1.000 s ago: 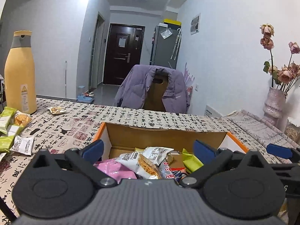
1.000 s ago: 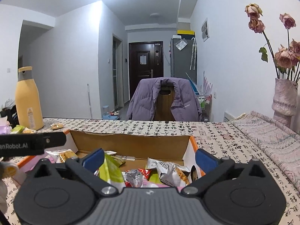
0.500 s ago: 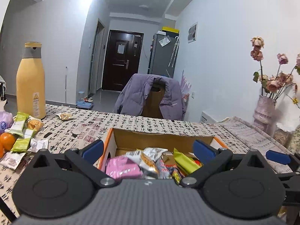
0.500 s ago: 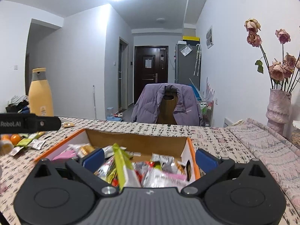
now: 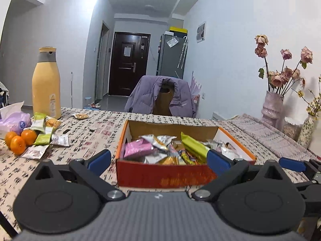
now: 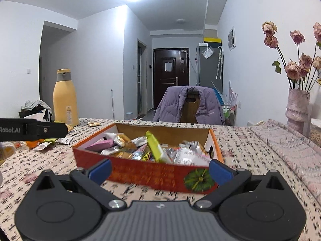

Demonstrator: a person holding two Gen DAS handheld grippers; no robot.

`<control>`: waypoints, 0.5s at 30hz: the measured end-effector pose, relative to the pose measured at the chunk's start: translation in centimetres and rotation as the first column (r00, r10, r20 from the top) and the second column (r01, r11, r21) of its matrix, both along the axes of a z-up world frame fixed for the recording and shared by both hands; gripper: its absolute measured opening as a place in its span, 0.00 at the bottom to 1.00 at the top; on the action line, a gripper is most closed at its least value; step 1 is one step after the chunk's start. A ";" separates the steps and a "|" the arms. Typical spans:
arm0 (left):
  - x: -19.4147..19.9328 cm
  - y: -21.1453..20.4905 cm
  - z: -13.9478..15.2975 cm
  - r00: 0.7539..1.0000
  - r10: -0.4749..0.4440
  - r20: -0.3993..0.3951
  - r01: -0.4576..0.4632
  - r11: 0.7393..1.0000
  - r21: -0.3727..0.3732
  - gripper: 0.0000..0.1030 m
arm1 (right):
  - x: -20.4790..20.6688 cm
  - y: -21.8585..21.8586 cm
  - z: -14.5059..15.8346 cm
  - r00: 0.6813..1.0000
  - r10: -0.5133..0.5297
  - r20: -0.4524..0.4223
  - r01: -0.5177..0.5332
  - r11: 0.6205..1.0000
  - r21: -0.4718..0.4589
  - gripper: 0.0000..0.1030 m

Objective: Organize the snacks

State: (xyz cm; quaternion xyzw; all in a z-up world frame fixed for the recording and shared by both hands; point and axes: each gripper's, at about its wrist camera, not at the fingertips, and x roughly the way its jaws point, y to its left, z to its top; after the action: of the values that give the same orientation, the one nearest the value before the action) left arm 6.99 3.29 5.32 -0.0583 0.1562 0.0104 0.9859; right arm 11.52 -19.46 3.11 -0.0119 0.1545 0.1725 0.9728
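An orange cardboard box full of mixed snack packets sits on the patterned tablecloth; it also shows in the right wrist view. A green packet sticks up in it, beside a pink packet. Several loose snack packets lie on the table at the left. My left gripper is open and empty, just short of the box's near wall. My right gripper is open and empty, in front of the box too.
A tall yellow bottle stands at the back left, with three oranges and a tissue pack near it. A vase of dried roses stands at the right. A chair with a purple jacket is behind the table.
Both grippers have pulled back from above the box toward me, so the box's front wall now shows. Both stay open and empty.
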 end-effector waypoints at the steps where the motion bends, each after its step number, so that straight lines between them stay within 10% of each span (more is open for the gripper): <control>1: -0.5 0.0 -0.1 1.000 -0.001 -0.005 0.001 1.000 -0.001 1.00 | -0.3 -0.1 -0.1 1.000 -0.002 -0.006 0.002 1.000 0.002 1.00; 15: -4.0 -0.5 -3.4 0.996 -0.018 -0.092 0.020 0.999 0.030 1.00 | -4.5 -0.9 -2.8 0.995 -0.057 -0.085 0.056 0.998 -0.006 1.00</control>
State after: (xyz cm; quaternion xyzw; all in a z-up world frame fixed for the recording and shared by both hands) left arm 2.99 2.78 1.94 -0.0409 0.2016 0.0061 0.9786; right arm 7.01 -20.38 0.29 -0.0018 0.1961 0.1449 0.9698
